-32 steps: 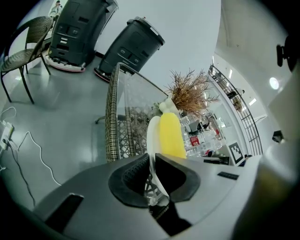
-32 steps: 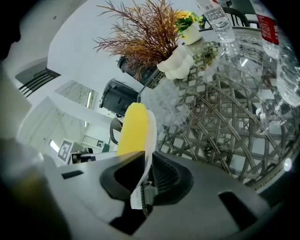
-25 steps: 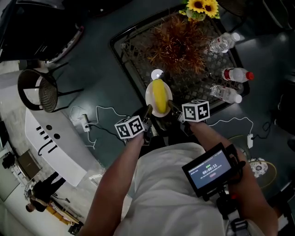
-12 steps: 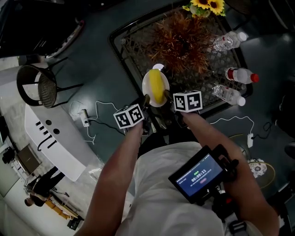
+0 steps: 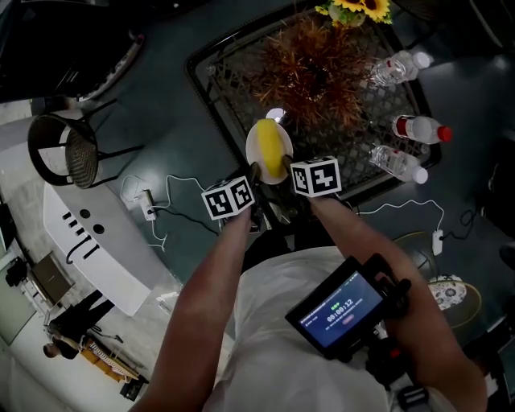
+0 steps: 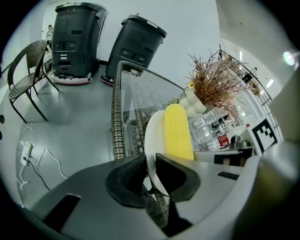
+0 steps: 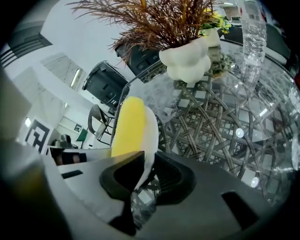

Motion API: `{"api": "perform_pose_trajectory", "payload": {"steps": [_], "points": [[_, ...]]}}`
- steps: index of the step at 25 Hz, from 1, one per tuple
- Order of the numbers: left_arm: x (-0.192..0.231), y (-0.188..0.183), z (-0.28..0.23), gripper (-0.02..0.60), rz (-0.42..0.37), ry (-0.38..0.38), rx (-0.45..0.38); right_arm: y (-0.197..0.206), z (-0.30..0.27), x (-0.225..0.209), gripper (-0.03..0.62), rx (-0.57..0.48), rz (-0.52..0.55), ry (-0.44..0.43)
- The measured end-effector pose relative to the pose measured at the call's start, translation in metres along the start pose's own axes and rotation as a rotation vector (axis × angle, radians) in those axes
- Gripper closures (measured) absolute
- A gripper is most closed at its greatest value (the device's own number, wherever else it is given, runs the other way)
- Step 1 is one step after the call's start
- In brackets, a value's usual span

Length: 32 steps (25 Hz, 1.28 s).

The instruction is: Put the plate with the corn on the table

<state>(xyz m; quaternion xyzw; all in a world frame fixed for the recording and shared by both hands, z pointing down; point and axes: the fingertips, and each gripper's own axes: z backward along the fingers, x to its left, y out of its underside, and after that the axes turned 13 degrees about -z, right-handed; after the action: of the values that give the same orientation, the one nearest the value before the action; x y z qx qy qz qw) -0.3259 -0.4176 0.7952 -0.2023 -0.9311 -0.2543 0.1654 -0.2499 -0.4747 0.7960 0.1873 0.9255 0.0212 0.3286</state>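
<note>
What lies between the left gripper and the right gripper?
The plate, with the corn on it. The left gripper and the right gripper are each shut on one side of its rim. The head view shows this.

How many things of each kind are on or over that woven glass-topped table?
Clear plastic water bottles: 3
Dried brown plant in a white vase: 1
Yellow sunflower bunch: 1
White round plate: 1
Yellow corn cob: 1
Total: 7

White shirt [image 5: 273,330]; grey left gripper [image 6: 150,161] and right gripper [image 7: 149,164], black ridged fingers [image 6: 125,179], black-and-white marker cubes [image 5: 315,176].
</note>
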Motion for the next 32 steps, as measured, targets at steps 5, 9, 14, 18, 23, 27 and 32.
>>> {"api": "perform_pose_trajectory", "payload": {"steps": [5,9,14,18,23,27,32], "points": [[-0.003,-0.002,0.001,0.534,-0.045,-0.03,0.017,0.001,0.002,-0.001,0.537,0.002,0.041,0.027],[-0.001,-0.004,0.003,0.517,-0.078,-0.056,0.011,-0.005,0.004,-0.002,0.529,-0.043,0.051,0.032],[0.01,-0.007,0.017,0.511,-0.074,-0.065,-0.037,-0.008,0.011,-0.01,0.508,-0.126,0.04,0.048],[0.019,-0.005,0.035,0.511,-0.081,-0.061,-0.079,-0.009,0.027,-0.017,0.51,-0.191,-0.002,0.066],[0.02,-0.009,0.067,0.512,-0.062,0.005,-0.193,-0.009,0.05,-0.01,0.513,-0.267,-0.021,0.054],[0.019,-0.008,0.094,0.512,-0.085,0.034,-0.252,-0.001,0.065,0.001,0.562,-0.3,0.011,0.07],[0.01,0.003,0.126,0.574,-0.112,0.092,-0.284,0.017,0.087,0.026,0.586,-0.331,0.023,0.051]]}}
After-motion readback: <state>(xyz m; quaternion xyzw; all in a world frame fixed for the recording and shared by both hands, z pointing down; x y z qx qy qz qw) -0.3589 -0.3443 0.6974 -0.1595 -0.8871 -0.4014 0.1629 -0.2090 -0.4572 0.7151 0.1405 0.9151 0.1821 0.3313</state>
